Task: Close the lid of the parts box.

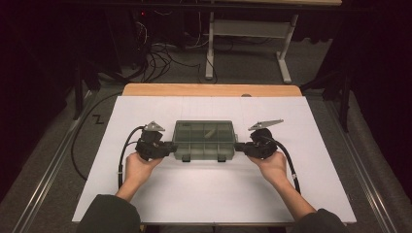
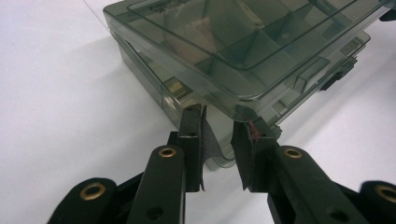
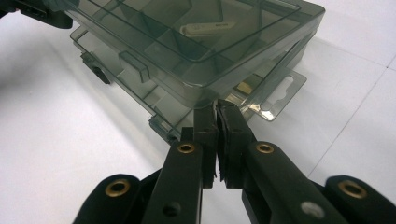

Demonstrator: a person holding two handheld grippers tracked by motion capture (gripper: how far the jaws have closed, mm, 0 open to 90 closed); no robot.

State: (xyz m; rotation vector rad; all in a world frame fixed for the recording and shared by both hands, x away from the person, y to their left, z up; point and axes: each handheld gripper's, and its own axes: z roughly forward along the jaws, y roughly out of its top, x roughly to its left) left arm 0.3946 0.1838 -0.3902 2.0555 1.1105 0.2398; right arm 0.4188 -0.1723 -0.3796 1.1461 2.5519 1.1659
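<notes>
A smoky translucent compartment box (image 1: 204,138) lies lid-down shut at the middle of the white sheet, its two dark latches facing the person. A small white piece (image 3: 208,29) rests in one compartment. My left gripper (image 1: 167,147) is at the box's left end. In the left gripper view the box (image 2: 243,46) has its corner rim in the gap of the left gripper (image 2: 218,121), whose jaws stand apart, open. My right gripper (image 1: 240,147) is at the right end. Seen in its own view, the right gripper (image 3: 217,109) is pressed together on the rim of the box (image 3: 187,46).
The white sheet (image 1: 209,194) covers a wooden table whose far edge (image 1: 209,90) shows bare. Beyond it, cables (image 1: 155,58) lie on the floor beside a white desk leg (image 1: 210,48). A hang tab (image 3: 280,95) sticks out from the box's back.
</notes>
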